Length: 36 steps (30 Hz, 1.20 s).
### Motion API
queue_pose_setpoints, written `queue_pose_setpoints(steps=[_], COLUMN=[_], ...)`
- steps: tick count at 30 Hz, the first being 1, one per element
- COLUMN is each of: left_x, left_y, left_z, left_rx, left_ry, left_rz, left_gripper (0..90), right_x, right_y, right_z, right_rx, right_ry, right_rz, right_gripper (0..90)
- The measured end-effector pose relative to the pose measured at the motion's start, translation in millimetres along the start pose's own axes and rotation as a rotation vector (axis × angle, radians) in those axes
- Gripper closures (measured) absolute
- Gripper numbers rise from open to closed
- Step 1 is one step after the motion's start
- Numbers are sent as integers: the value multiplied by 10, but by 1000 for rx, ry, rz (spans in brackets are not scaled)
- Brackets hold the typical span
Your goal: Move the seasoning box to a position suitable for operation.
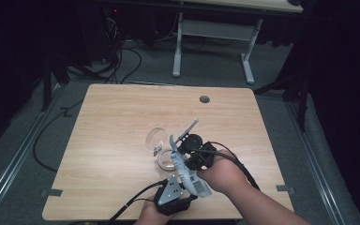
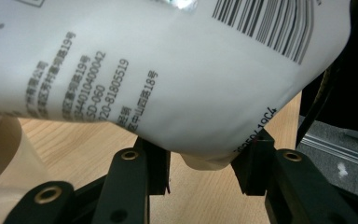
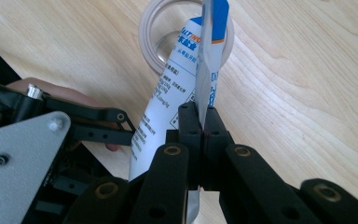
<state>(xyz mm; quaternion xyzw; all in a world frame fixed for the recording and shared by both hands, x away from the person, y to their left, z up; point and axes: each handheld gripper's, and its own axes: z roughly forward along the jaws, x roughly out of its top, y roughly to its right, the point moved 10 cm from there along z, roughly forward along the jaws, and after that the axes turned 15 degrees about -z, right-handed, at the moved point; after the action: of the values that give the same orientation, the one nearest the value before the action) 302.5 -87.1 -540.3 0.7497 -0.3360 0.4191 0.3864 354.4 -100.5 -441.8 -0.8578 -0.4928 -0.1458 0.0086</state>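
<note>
The white pouch (image 3: 168, 98) is held tilted over the glass jar (image 3: 151, 32) just beyond both tools. Right tool (image 3: 200, 112) is clamped on its side seam; left tool (image 2: 200, 161) grips its bottom. Pouring looks set up; no contents visibly flowing yet onto the desk (image 1: 122, 117) side.

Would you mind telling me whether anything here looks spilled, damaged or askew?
Nothing looks spilled. The white pouch is tilted toward the clear cup, dented where the left tool squeezes it; the right tool pinches its flat edge. The cup's own tilt is unclear.
</note>
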Motion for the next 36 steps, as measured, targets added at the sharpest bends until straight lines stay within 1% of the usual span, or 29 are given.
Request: queue_pose_setpoints(steps=[3, 5, 6, 7, 9, 10, 14, 18, 22, 26, 27, 29, 36], left_x=[-1, 8, 13, 20, 27, 31, 52, 63, 65, 71, 72, 71, 92], left_y=[-3, -6, -9, -14, -23, -28, -33, -17, -18, -17, -17, -14, 8], left_z=[-3, -5, -7, -8, -10, -12, -24, -32, -31, -35, -36, -35, -31], left_rx=[3, 5, 6, 7, 8, 10, 10, 14, 23, 28, 28, 29, 20], left_ry=[1, 2, 5, 6, 8, 8, 16, 19, 18, 19, 19, 15, 15], left_rz=[1, -3, -1, -3, 0, 1, 1, 10, 15, 20, 22, 34, 39], left_gripper=[623, 623, 623, 623, 623, 623, 620, 613, 613, 612, 612, 612, 613], right_x=[2, 9, 17, 22, 34, 41, 70, 96, 118, 126, 126, 127, 119], right_y=[-6, 5, 1, 11, 16, 22, 36, 40, 36, 49, 44, 46, 46], right_z=[4, 4, 1, 0, -3, -2, -4, -6, 8, 15, 15, 22, 11], right_rx=[12, 9, 11, 11, 8, 8, 6, 4, -1, 1, 5, 8, 8], right_ry=[-8, -6, -7, -4, -5, -2, 2, 1, 1, 2, 1, -1, -7], right_rz=[-3, -8, 0, -10, -6, -12, -14, -16, -30, -27, -22, -29, -27], right_gripper=[899, 899, 899, 899, 899, 899, 900, 900, 900, 900, 900, 899, 900])
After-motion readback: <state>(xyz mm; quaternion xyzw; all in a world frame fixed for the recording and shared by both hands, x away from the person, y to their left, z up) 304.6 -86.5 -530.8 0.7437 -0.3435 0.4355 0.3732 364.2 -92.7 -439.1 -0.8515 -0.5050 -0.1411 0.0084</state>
